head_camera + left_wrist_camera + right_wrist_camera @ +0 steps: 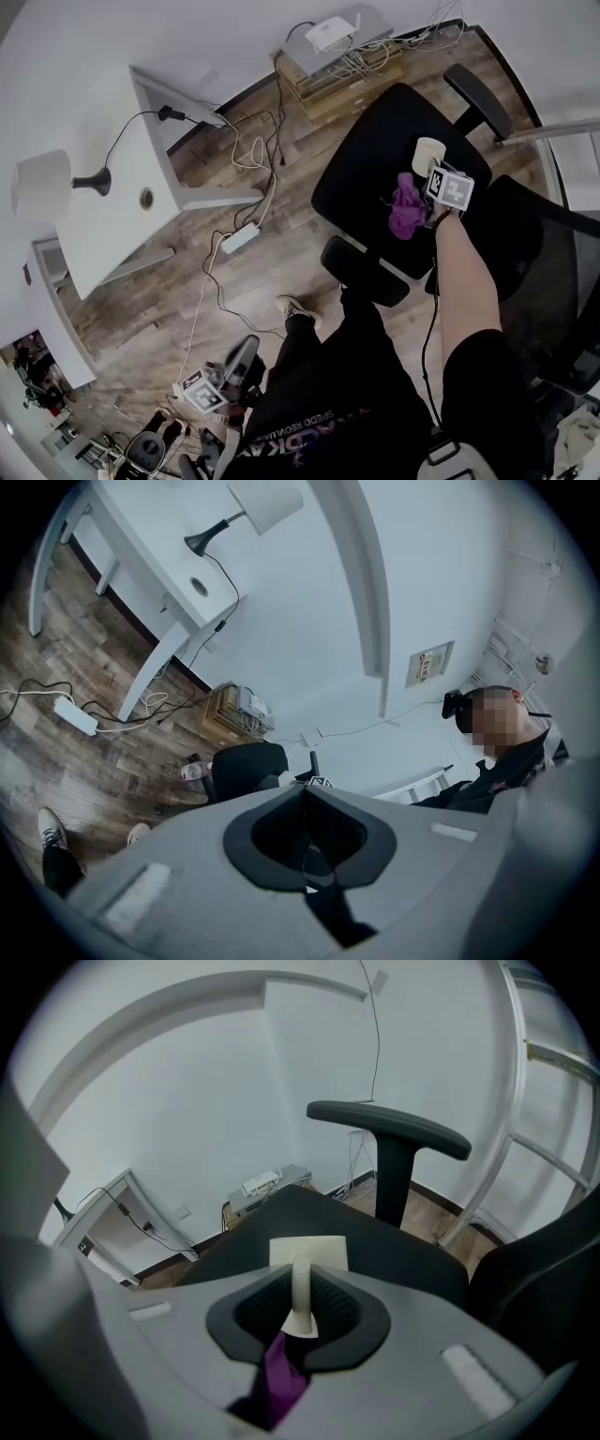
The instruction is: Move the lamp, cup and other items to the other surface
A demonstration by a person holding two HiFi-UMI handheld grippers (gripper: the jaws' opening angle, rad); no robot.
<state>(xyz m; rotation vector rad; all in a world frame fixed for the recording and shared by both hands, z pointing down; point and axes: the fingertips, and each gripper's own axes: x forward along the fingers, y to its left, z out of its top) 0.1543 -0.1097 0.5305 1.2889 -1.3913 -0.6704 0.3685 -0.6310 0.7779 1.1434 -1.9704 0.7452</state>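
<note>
A cream cup (427,154) stands on the seat of a black office chair (370,159), and my right gripper (435,174) is shut on its handle. In the right gripper view the cup (307,1252) sits just beyond the jaws, with its handle pinched between them. A purple cloth (406,208) lies beside the cup and shows under the jaws (281,1377). The white-shaded lamp (42,185) stands on the white desk (122,220) at the left. My left gripper (230,370) hangs low by my leg, shut and holding nothing.
A power strip (240,237) and loose cables lie on the wood floor between desk and chair. Boxes with a router (336,58) stand by the far wall. The chair's armrests (364,270) flank the seat. My shoe (298,307) is near the chair.
</note>
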